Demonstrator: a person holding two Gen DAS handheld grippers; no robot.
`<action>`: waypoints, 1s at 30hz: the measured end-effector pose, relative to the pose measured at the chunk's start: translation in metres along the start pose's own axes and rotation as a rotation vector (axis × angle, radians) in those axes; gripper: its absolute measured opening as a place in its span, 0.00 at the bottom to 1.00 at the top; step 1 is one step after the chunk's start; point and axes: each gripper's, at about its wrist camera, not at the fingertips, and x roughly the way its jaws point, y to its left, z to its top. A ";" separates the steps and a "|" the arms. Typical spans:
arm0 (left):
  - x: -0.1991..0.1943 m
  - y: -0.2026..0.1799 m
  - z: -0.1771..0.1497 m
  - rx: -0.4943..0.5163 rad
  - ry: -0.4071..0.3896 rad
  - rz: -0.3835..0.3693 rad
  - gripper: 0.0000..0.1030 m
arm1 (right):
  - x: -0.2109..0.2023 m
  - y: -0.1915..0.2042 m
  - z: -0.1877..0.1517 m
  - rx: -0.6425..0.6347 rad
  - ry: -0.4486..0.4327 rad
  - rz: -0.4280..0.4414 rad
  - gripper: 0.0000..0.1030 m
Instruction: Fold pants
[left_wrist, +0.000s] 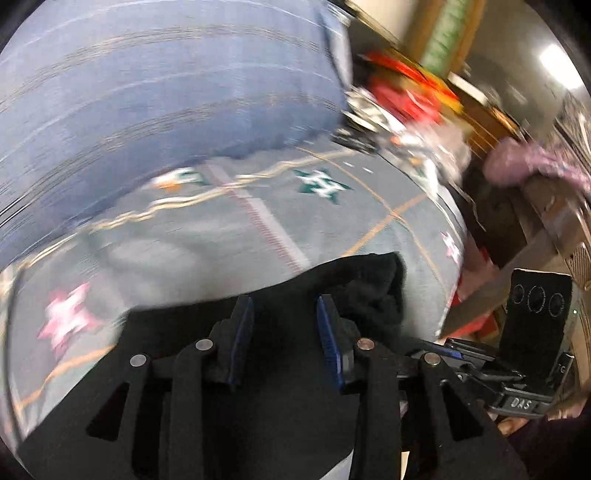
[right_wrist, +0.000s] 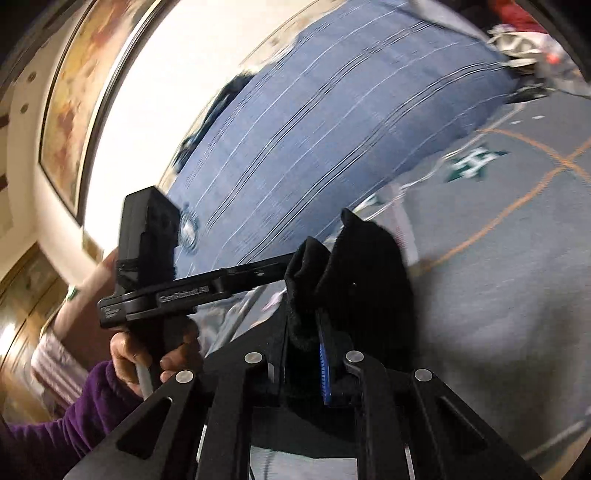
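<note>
The black pants (right_wrist: 354, 266) are being lifted off the bed (left_wrist: 229, 236), bunched, unfolded. The right claw (right_wrist: 314, 332) is clamped on them; the left claw's (left_wrist: 284, 332) grip cannot be told.

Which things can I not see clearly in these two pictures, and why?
- Left wrist view: most of the black pants are hidden under the left gripper.
- Right wrist view: right gripper pads are buried in cloth.
- Both views: bedspread pattern is smeared by motion blur.
</note>
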 end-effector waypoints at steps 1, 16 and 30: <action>-0.012 0.012 -0.007 -0.020 -0.014 0.025 0.34 | 0.009 0.007 -0.002 -0.006 0.018 0.013 0.11; -0.049 0.055 -0.104 -0.235 -0.095 -0.003 0.50 | 0.056 0.031 -0.021 0.035 0.032 -0.079 0.09; 0.034 -0.002 -0.084 -0.341 -0.030 -0.201 0.68 | 0.025 -0.032 -0.003 0.154 -0.041 -0.246 0.13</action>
